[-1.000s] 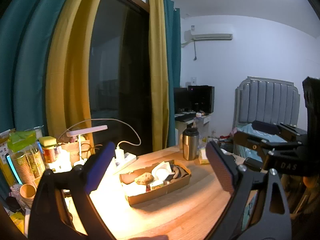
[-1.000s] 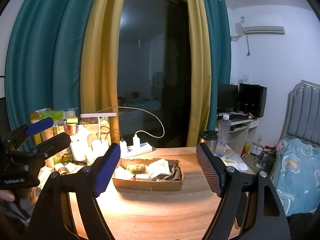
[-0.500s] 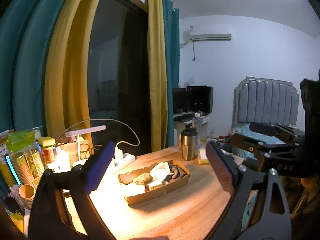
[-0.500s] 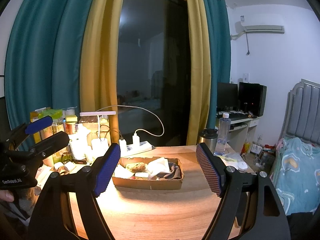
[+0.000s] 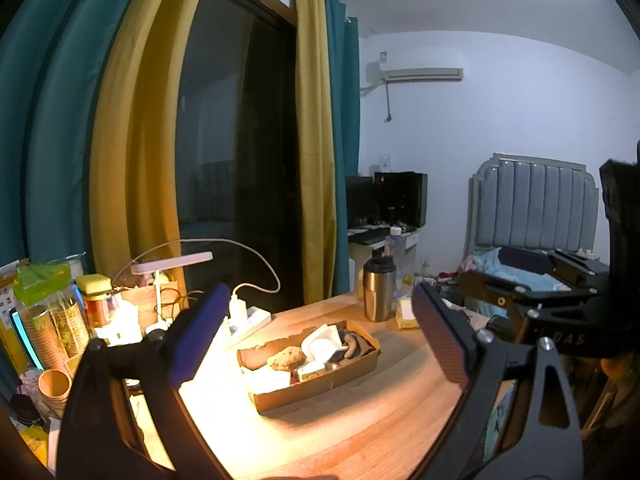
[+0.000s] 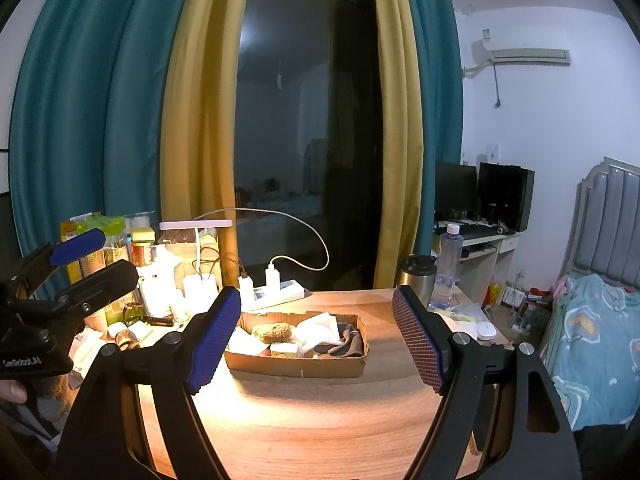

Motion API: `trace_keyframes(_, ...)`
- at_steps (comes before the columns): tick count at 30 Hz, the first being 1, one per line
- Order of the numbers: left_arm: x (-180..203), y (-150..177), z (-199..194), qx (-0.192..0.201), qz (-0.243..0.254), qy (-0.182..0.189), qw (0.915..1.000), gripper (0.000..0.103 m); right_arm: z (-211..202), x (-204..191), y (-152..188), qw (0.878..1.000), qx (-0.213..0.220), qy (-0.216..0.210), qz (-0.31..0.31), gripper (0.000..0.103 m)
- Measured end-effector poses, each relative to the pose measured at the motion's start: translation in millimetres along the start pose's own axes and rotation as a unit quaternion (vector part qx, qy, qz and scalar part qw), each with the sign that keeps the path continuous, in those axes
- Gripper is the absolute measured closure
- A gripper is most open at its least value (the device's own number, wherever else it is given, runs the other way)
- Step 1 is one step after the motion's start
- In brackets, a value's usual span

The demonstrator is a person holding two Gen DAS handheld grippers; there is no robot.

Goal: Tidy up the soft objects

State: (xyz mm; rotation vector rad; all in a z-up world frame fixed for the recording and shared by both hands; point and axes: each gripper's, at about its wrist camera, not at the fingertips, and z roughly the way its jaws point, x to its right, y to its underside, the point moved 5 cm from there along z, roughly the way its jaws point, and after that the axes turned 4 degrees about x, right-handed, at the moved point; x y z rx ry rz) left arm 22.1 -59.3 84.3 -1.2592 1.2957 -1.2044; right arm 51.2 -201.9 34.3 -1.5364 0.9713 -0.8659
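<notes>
A shallow cardboard box (image 6: 296, 364) sits on the wooden table (image 6: 312, 420) under the glow of a small white desk lamp (image 6: 196, 225), and it holds the soft things: a brown sponge (image 6: 274, 331) toward its left half, a crumpled white cloth (image 6: 318, 330) in the middle, and a dark sock (image 6: 346, 346) at its right end, with a few pale small pieces lying around them that are hard to make out. The right gripper (image 6: 316, 340) hangs above the near table edge with its jaws spread wide and nothing between them; the box shows in the gap at about 12 o'clock from it, well apart from both pads. The left gripper (image 5: 316, 336) is likewise released and empty, its jaws wide, and from its own camera the box (image 5: 316, 380) lies ahead at 12 o'clock, turned at a slant. In the right wrist view the left gripper (image 6: 86, 256) appears at 9 o'clock, beside the cluttered left end of the table. A steel travel mug (image 6: 414, 276) and a clear water bottle (image 6: 446, 268) stand at about 2 o'clock from the box, and a white power strip (image 6: 276, 292) lies at its 11 o'clock, just behind it. Teal and yellow curtains (image 6: 192, 120) frame a dark window behind the table.
</notes>
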Motion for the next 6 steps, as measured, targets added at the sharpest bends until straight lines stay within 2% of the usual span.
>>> trace_keyframes(6,2.3,-2.9,-0.2,0.005,0.003,0.005,1.0,0.01,1.9,2.5,-0.4,1.0,0.001,-0.001,0.002,0.022)
